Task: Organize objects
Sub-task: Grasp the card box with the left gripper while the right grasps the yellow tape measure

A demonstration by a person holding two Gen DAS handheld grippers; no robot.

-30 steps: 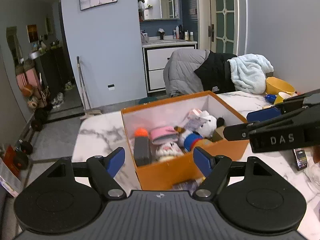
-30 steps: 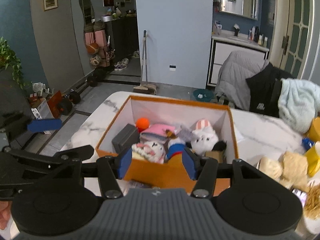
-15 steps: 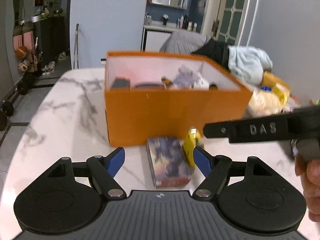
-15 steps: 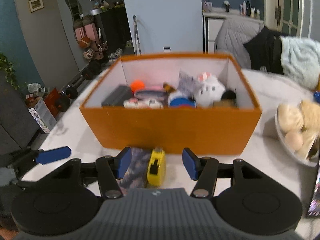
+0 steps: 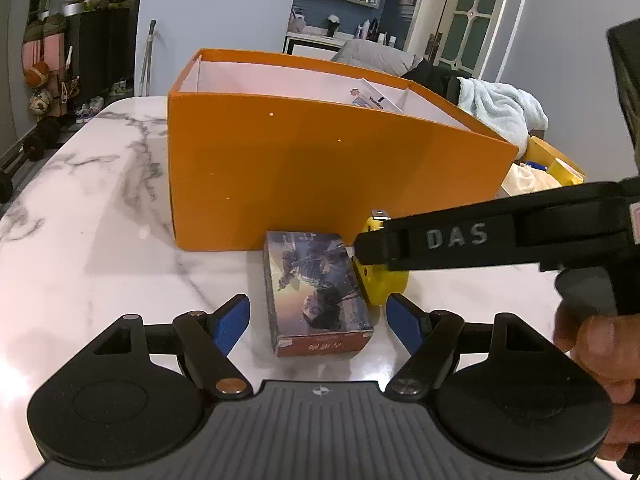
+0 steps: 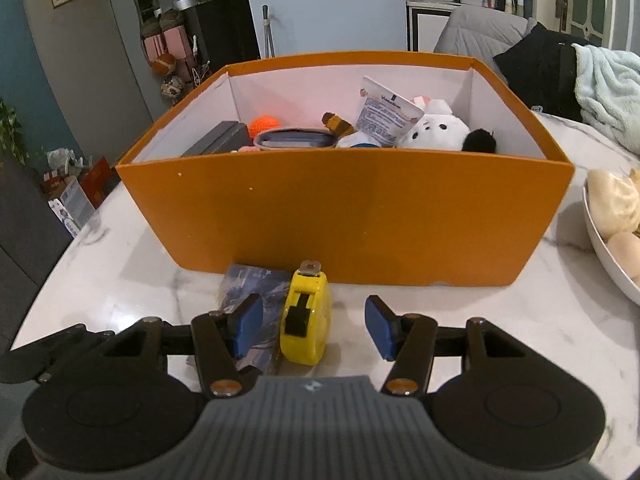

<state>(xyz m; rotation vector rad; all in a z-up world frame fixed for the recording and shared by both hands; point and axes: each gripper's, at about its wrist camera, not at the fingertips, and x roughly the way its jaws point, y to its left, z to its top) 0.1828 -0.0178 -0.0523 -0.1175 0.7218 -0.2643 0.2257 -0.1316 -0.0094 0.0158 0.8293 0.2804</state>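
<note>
Both hands have dropped from above the orange box (image 6: 348,216) to table (image 5: 80,240) level. Left fingers (image 5: 230,326) stand apart around the card box (image 5: 316,292), its long axis running away from them; right fingers (image 6: 248,322), also apart, flank the yellow tape measure (image 6: 306,316) just beside it.

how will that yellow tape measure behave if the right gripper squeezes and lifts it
The tape measure looks like hard plastic, so it should stay stiff. It stands on a narrow edge beside the card box, so a nudge may tip it. Its glossy sides might slip.
</note>
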